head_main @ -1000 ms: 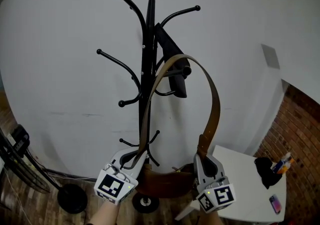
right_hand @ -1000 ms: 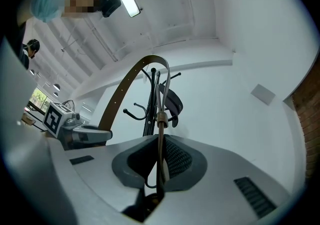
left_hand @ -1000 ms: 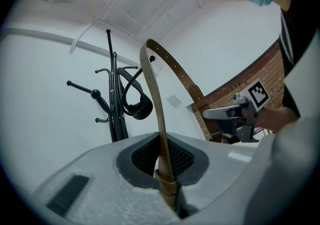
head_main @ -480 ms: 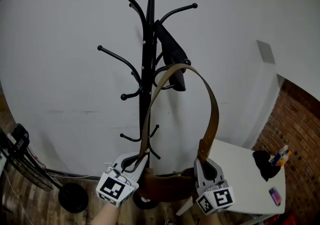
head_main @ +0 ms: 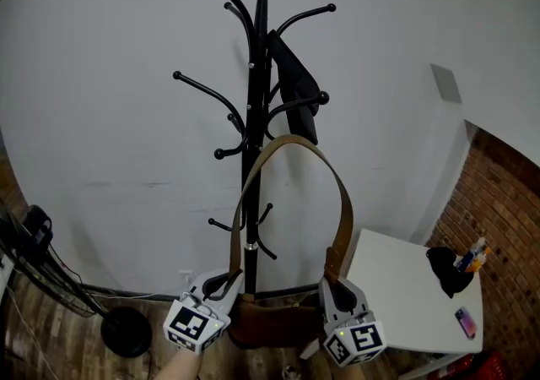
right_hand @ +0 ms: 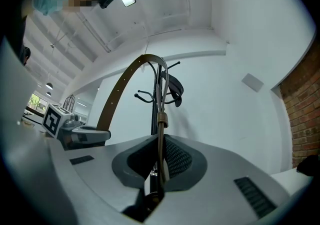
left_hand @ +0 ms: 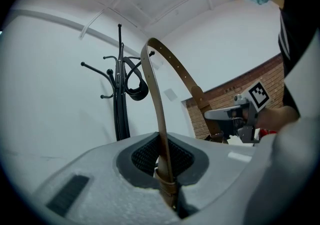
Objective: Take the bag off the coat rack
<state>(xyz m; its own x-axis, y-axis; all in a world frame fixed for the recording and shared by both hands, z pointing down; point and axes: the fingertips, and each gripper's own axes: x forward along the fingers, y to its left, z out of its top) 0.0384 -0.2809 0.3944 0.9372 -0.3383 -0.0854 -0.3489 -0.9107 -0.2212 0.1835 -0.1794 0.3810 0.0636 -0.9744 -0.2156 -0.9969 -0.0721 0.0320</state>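
A brown leather bag (head_main: 272, 324) hangs low between my two grippers in the head view. Its brown strap (head_main: 291, 141) arcs up in front of the black coat rack (head_main: 252, 116). The top of the strap is below the rack's right hook knob (head_main: 322, 98) and apart from it. My left gripper (head_main: 222, 284) is shut on the strap's left end. My right gripper (head_main: 334, 285) is shut on the right end. In the left gripper view the strap (left_hand: 159, 119) runs up from between the jaws. The right gripper view shows the strap (right_hand: 161, 134) pinched the same way.
A black item (head_main: 295, 87) hangs on the rack's upper right hook. A white table (head_main: 405, 306) at the right carries a dark object (head_main: 445, 270), a bottle (head_main: 475, 257) and a phone (head_main: 464, 322). A round black stand base (head_main: 125, 332) and cables lie at the lower left. Behind is a white wall.
The strap loop has come off the right hook and dropped below it. Both grippers and the bag have moved lower and slightly toward me.
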